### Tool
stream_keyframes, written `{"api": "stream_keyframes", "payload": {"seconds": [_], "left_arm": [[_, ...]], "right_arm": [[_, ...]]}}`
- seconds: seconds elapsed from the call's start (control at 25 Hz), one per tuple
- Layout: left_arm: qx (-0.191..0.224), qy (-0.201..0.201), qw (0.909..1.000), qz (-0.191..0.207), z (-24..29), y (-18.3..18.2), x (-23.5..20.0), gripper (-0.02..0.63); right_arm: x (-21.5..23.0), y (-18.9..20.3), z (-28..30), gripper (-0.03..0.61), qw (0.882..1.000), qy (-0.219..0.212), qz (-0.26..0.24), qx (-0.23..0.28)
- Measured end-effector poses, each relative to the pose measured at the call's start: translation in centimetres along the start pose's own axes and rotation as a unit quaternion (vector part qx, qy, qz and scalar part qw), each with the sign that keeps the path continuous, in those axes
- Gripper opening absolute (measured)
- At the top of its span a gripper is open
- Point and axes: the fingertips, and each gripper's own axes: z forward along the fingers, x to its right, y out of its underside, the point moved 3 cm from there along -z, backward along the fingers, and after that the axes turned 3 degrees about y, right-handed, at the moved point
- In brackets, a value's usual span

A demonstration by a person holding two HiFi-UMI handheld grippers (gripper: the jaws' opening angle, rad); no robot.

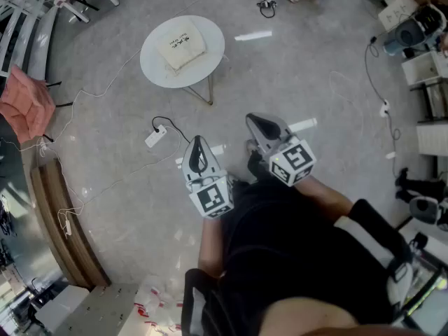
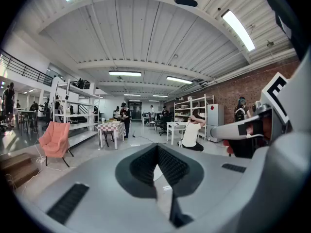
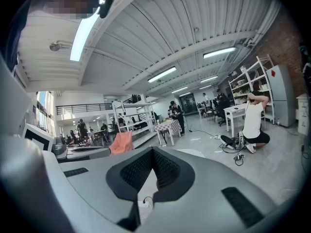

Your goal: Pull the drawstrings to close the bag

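At far left a pink chair [image 1: 24, 103] stands by the wall. A white power strip [image 1: 155, 138] lies on the floor, between the person and the table [image 1: 213, 47].

The cream bag [image 1: 180, 44] lies flat in the middle of that round white table. It looks roughly square, with no clear long axis, and its drawstrings are too small to make out.

The left claw [image 1: 198, 149] is closed tip to tip with nothing in it, as its own view confirms [image 2: 157, 152]. It is held over open floor, well short of the table. The bag lies straight ahead of it, slightly to its left.

The right claw [image 1: 260, 123] is likewise closed and empty [image 3: 152, 154]. It sits further right, so the bag lies ahead and well to its left. I judge the left claw the nearer, and both must be carried forward and opened before any cord can be taken.
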Motion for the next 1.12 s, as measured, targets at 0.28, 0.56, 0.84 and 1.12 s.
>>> {"api": "stream_keyframes", "payload": {"seconds": [0.28, 0.56, 0.84, 1.12], "left_arm": [[0.001, -0.003, 1.0, -0.002, 0.5, 0.0, -0.2, -0.003], [-0.006, -0.005, 1.0, -0.003, 1.8, 0.5, 0.2, -0.003], [-0.019, -0.015, 0.9996, 0.01, 4.6, 0.7, 0.7, -0.003], [-0.023, -0.051, 0.9985, 0.0, 8.7, -0.2, 1.9, -0.003]], "right_arm": [[0.1, 0.0, 0.5, -0.005, 1.0, -0.003, -0.006, -0.004], [1.1, 0.0, 1.6, -0.005, 1.0, -0.01, 0.0, -0.004], [3.4, -1.0, 3.7, -0.005, 0.999, -0.033, -0.003, -0.005], [7.2, -1.6, 6.7, -0.005, 0.997, -0.077, -0.017, -0.011]]}}
